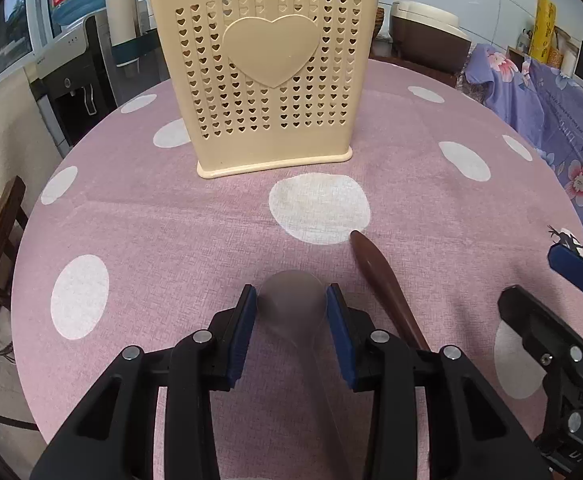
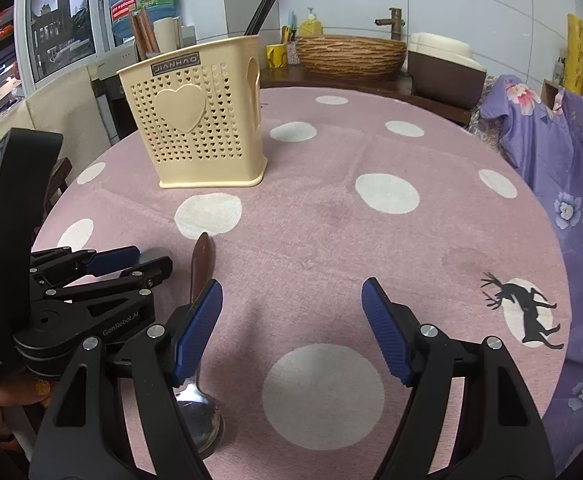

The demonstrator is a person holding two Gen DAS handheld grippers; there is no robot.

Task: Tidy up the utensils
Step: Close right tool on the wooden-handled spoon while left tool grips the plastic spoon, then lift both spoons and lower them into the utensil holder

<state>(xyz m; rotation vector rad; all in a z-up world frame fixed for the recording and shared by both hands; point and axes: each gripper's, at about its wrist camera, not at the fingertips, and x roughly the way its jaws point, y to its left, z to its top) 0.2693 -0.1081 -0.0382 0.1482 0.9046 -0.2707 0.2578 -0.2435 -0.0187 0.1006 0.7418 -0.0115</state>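
A cream plastic utensil holder (image 1: pixel 267 80) with heart holes stands upright on the pink dotted tablecloth; it also shows in the right wrist view (image 2: pixel 199 120), with chopsticks sticking out of its top. My left gripper (image 1: pixel 291 312) is shut on a translucent plastic spoon (image 1: pixel 291 296), bowl end forward, just above the cloth. A metal spoon with a brown handle (image 1: pixel 379 280) lies right of it, its shiny bowl (image 2: pixel 201 420) near my right gripper's left finger. My right gripper (image 2: pixel 291 312) is open and empty above the cloth.
The round table (image 2: pixel 371 240) drops off on all sides. A purple floral cloth (image 2: pixel 563 184) hangs at the right. A woven basket (image 2: pixel 349 56), a rice cooker (image 2: pixel 443 72) and a water dispenser (image 1: pixel 75 80) stand behind the table.
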